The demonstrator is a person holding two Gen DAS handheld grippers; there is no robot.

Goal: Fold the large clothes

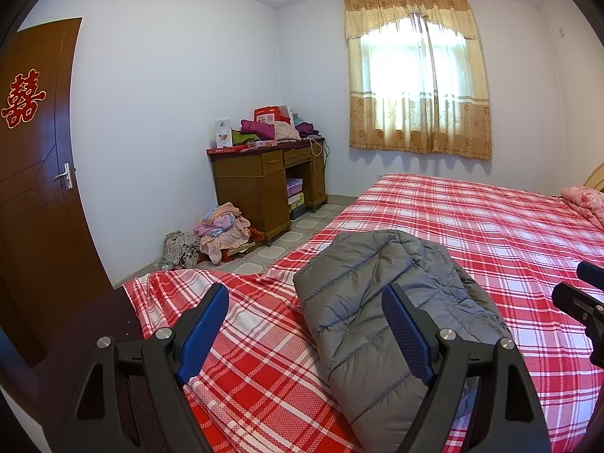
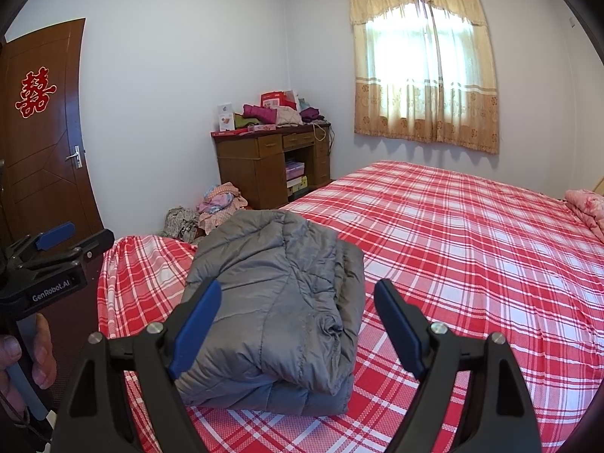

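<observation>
Right wrist view shows the grey padded jacket (image 2: 271, 313) folded into a thick bundle, lying on the bed (image 2: 472, 249) with its red and white checked sheet. It sits directly in front of the right tongs (image 2: 298, 298), whose two blue fingers stand wide apart, one on each side of the bundle and holding nothing. From the left wrist view, the same jacket (image 1: 377, 302) lies ahead and a little to the right of the left tongs (image 1: 305, 304); these are also spread apart and grip nothing, and the right finger stands in front of the jacket. I cannot tell if it touches the cloth. The left tongs appear also at the left edge of the right view, held by a hand (image 2: 22, 358). Beyond the tongs, a pile of clothes (image 2: 222, 204) lies on the floor beside a wooden table (image 2: 264, 162) that carries more folded clothes and boxes. A pink quilt (image 2: 587, 207) lies far right on the bed. Behind, a curtained window (image 2: 422, 64) and a brown door (image 2: 45, 132) are seen.
</observation>
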